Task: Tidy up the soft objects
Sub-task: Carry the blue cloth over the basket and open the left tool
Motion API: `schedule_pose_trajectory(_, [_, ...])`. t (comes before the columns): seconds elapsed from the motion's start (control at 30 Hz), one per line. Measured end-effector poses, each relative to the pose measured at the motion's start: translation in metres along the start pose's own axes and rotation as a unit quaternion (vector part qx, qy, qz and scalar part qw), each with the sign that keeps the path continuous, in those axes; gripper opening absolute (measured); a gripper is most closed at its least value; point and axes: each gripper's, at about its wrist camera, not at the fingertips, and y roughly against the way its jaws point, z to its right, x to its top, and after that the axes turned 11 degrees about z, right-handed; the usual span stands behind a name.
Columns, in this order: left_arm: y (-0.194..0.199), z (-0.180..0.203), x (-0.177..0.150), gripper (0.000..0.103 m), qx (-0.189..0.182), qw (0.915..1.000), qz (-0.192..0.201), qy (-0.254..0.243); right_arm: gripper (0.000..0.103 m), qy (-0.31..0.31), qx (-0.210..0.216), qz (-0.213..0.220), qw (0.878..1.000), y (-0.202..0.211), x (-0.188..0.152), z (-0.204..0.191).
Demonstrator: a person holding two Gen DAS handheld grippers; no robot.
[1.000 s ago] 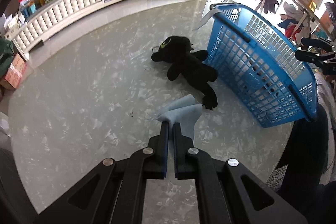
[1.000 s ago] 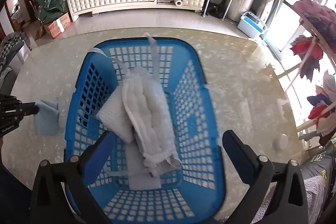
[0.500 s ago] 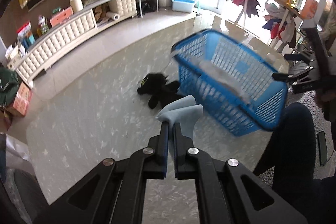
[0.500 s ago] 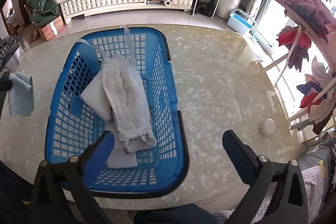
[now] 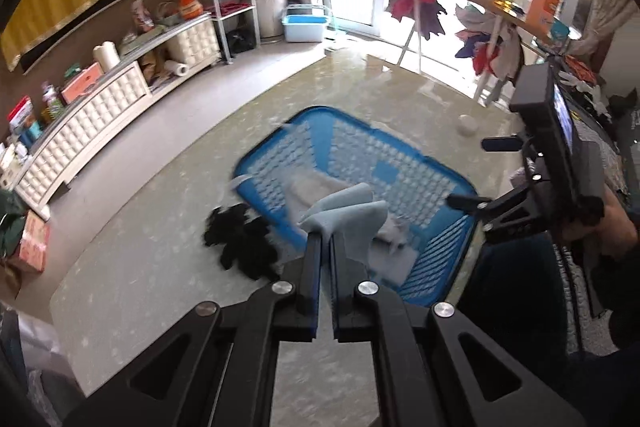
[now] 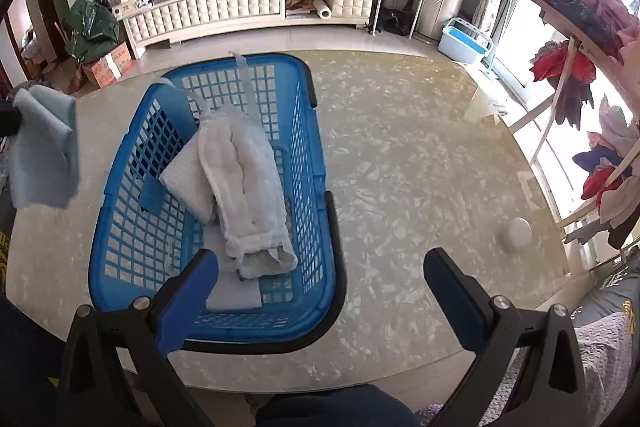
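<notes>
We hold the pale blue felt cloth [image 5: 348, 215] pinched by its top edge in the clenched jaws of the left gripper [image 5: 325, 247], so it hangs free for dropping into the blue plastic lattice basket [image 6: 316, 163] on the marbled surface [image 6: 400, 155]. In the right-wrist view it hangs just left of the rim. Our right gripper [image 6: 320, 291] stands released, empty, near the basket's front wall.

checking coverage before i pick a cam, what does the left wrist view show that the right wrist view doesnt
Only the left wrist view: the black plush toy on the table beside the basket, and the left claw shut on the light blue cloth.

Only the right wrist view: the right claw open and empty.

Both: the blue basket with the white towel inside, the light blue cloth, and the small white round object.
</notes>
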Motion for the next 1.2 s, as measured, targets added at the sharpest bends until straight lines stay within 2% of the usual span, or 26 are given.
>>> schedule_pose_trajectory(0.23, [-0.042, 0.028, 0.005, 0.003, -0.027, 0.9990, -0.028, -0.022, 0.103, -0.019, 0.011, -0.009, 1.000, -0.010, -0.008, 0.016])
schedule_pose_trajectory(0.5, [-0.096, 0.034, 0.001, 0.003, -0.040, 0.9963, -0.073, -0.020, 0.103, -0.035, 0.022, -0.020, 0.999, -0.020, -0.013, 0.027])
schedule_pose_trajectory(0.83, [-0.154, 0.027, -0.006, 0.003, -0.028, 0.9922, -0.119, -0.025, 0.103, -0.041, 0.033, -0.037, 0.998, -0.039, -0.012, 0.038])
schedule_pose_trajectory(1.2, [-0.187, 0.019, -0.008, 0.003, -0.015, 0.9881, -0.148, -0.040, 0.103, -0.049, 0.048, -0.051, 0.996, -0.051, -0.010, 0.043])
